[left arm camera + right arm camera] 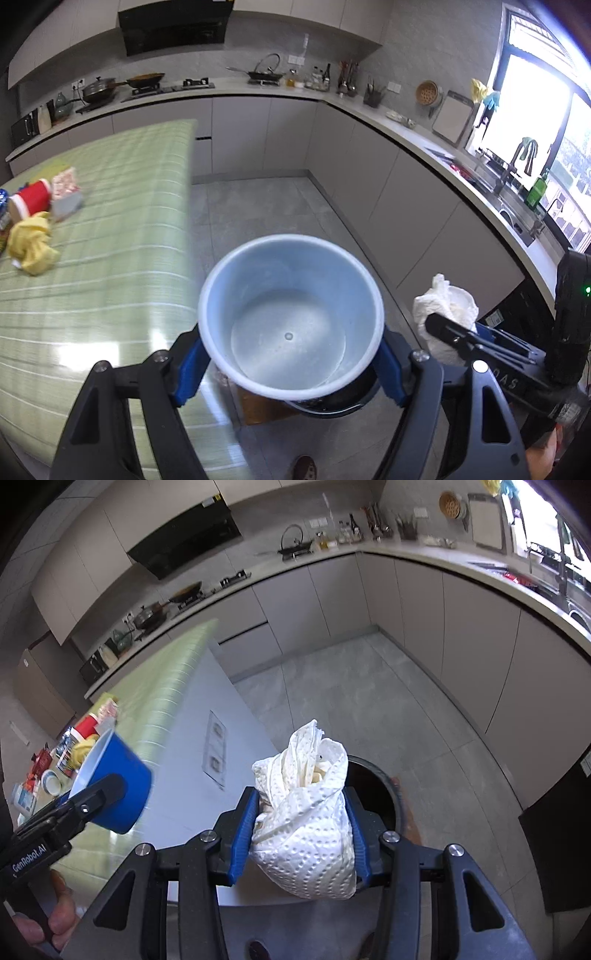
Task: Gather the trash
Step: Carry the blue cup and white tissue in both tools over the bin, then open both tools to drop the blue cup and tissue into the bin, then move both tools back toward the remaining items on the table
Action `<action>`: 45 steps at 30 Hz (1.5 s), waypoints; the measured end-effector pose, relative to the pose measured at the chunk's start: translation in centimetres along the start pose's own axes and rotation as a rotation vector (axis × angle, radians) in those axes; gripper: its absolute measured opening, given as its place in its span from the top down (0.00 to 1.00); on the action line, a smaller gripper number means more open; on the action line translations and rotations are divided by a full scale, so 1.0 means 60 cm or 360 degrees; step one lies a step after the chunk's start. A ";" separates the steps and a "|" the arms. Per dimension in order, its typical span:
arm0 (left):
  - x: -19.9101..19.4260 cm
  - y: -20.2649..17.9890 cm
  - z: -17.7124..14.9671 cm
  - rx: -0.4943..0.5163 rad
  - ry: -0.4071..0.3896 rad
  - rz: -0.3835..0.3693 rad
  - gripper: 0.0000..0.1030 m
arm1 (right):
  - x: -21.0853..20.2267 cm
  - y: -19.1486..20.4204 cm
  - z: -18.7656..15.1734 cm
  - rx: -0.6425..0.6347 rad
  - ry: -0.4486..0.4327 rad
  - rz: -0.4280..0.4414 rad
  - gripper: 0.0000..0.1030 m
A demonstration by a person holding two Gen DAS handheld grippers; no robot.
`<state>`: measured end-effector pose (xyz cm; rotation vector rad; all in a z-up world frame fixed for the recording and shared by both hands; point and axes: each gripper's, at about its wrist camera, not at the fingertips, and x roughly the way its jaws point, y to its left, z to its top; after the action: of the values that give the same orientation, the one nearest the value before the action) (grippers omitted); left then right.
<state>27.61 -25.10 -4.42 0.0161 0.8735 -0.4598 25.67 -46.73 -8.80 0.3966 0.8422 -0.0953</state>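
At the lower centre of its own view my left gripper (290,363) clamps the blue paper cup (291,321), while lower centre in the other view my right gripper (301,843) squeezes a crumpled white paper towel (306,823) above the dark bin (388,790).

surface: green-striped cloth-covered table (122,236) | on it: crumpled yellow cloth (31,245), red cylindrical can lying on its side (31,199), small patterned box (66,192) | floor: grey tile (258,206)
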 end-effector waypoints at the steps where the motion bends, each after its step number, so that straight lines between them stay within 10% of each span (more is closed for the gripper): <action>1: 0.017 -0.016 -0.003 -0.0009 0.0033 -0.0016 0.25 | 0.009 -0.016 0.001 -0.0003 0.0019 0.0010 0.53; 15: 0.219 -0.028 -0.085 -0.0135 0.0341 0.0131 0.23 | 0.191 -0.114 -0.029 -0.0086 0.0299 0.0140 0.51; 21: 0.251 -0.015 -0.085 -0.0216 0.0430 0.0170 0.16 | 0.213 -0.136 -0.024 -0.0095 0.0294 0.0091 0.24; 45: 0.009 0.001 0.056 -0.0078 0.0123 0.0142 0.12 | 0.016 -0.038 0.057 0.0066 -0.0033 -0.0094 0.24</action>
<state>30.41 -25.93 -2.66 0.0280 0.9555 -0.3562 28.21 -50.06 -8.17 0.4094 0.8328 -0.1716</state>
